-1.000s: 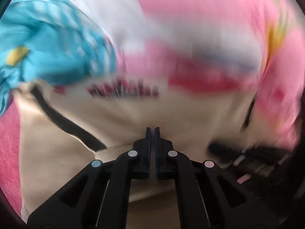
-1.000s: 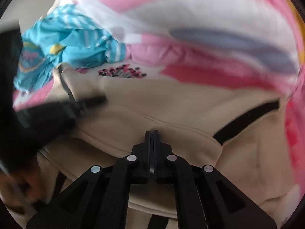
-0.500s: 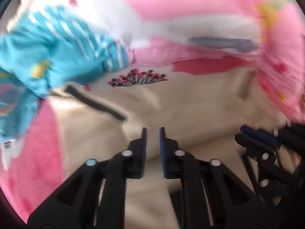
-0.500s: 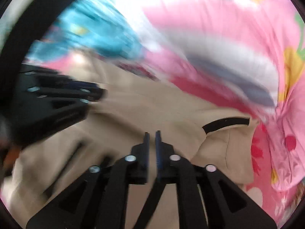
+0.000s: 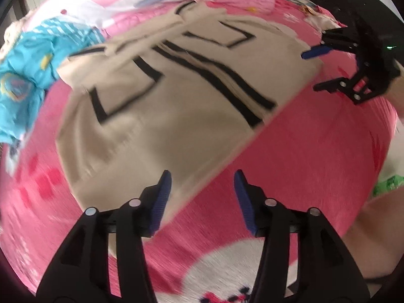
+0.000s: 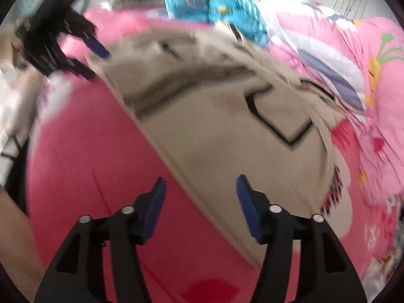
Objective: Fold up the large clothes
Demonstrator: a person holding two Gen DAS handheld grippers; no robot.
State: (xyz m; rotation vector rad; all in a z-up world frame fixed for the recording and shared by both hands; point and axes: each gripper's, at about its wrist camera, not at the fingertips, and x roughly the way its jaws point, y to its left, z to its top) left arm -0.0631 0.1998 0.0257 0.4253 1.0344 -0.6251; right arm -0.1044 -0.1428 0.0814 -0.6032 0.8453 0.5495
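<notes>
A beige garment point(image 5: 161, 106) with black stripes lies spread on the pink bedcover point(image 5: 315, 156). My left gripper point(image 5: 202, 179) hovers over the garment's near edge, its jaws opening, nothing pinched between the blue pads. In the right wrist view the same beige garment point(image 6: 227, 131) stretches away, and my right gripper point(image 6: 200, 184) hangs above its hem, jaws opening too, with no cloth held. Each gripper shows in the other's view: the right gripper point(image 5: 320, 68) at the far corner, the left gripper point(image 6: 98, 63) at the upper left.
A crumpled blue garment point(image 5: 27, 75) lies beside the beige one, and shows as the blue garment point(image 6: 217, 5) in the right wrist view. A pink and white quilt point(image 6: 358, 75) is bunched behind. A person's forearm point(image 5: 378, 234) shows at the right.
Both grippers went from shut to open and pulled back fast from the garment's middle to its near hem. The beige garment now lies flat, with more pink bedcover in view.
</notes>
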